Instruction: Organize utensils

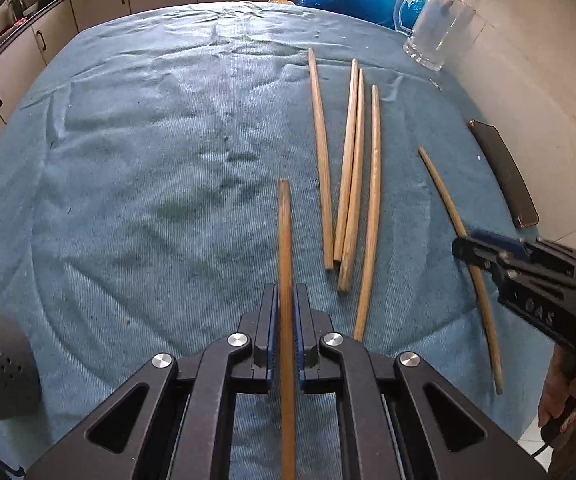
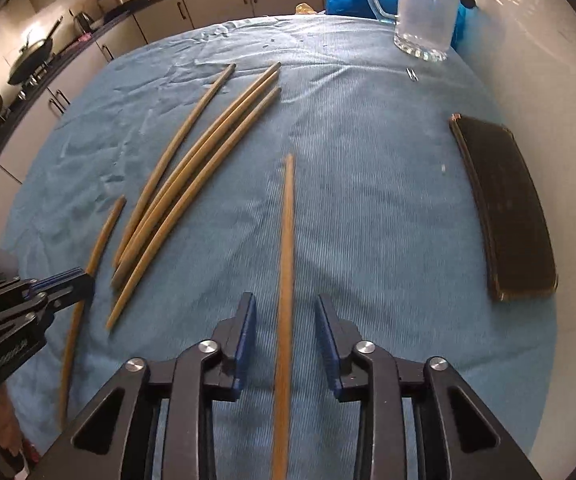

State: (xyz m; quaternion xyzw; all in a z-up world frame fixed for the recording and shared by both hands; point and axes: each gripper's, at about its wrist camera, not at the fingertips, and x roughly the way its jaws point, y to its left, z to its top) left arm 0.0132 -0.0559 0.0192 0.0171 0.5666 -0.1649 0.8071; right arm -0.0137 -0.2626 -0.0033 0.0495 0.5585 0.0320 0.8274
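Left claw [image 1: 287, 300] is clamped on one wooden chopstick [image 1: 286, 240]; the blue pads press both sides and the stick runs straight up the middle of the left wrist view, tip toward frame centre.

Right claw [image 2: 286, 312] stands part open. A second chopstick [image 2: 287, 240] lies between its pads with a clear gap on each side, so nothing is gripped there. No earlier view, so I can't tell whether it rests on the cloth or hangs loose.

Four loose chopsticks [image 1: 352, 168] lie roughly parallel on the blue cloth [image 1: 148, 160] over the worktop, right of centre in the left view and left of centre in the right view.

Glass mug [image 2: 424, 8] stands upright at upper right of the right wrist view, apparently empty. It looks like the likely holder. A dark flat case [image 2: 504, 208] lies at the right edge.

Step in hand, as I judge it: picking up, one stick per claw, left secured and right not.

Next move calls for:
- right pads closing squarely on the stick, mid-shaft
- then carrying both toward the mug, tips down
- keeping clear of the four loose sticks
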